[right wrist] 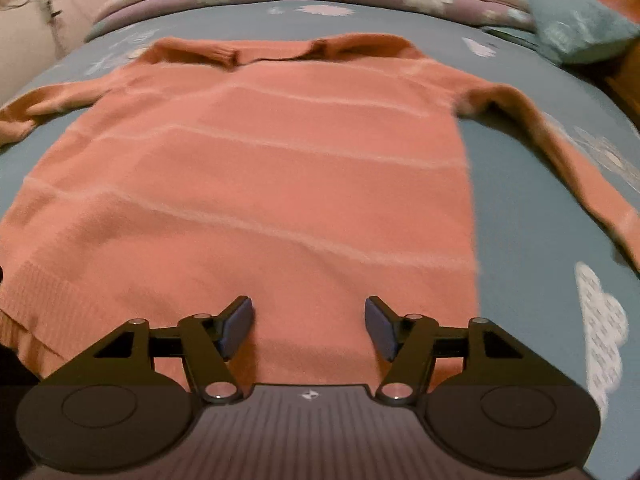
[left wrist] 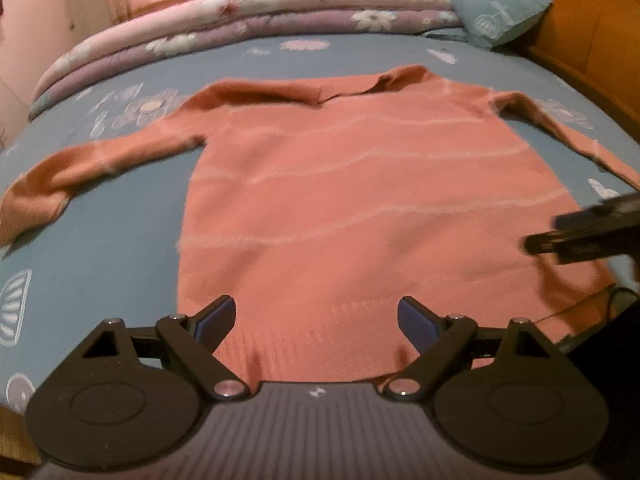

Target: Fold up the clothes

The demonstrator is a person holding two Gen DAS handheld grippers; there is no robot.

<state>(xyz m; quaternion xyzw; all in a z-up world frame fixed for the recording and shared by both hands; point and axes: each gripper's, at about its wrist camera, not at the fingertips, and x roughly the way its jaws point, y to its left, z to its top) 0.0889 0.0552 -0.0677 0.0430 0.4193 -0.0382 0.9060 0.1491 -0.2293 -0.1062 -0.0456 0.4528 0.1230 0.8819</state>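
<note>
An orange sweater (left wrist: 340, 184) with thin pale stripes lies flat on the blue bed sheet (left wrist: 100, 248), collar toward the far side, both sleeves spread out. My left gripper (left wrist: 316, 326) stands open above the hem, nothing between its blue pads. In the right wrist view the same sweater (right wrist: 260, 168) fills the middle, and my right gripper (right wrist: 310, 328) is open over its lower edge near the right side, with nothing held. The right gripper also shows as a dark blurred shape (left wrist: 588, 232) at the right edge of the left wrist view.
A folded floral quilt (left wrist: 240, 20) lies along the far side of the bed. A blue pillow (left wrist: 500, 8) sits at the far right against a wooden headboard (left wrist: 592, 40). The sheet (right wrist: 540, 280) is bare to the right of the sweater.
</note>
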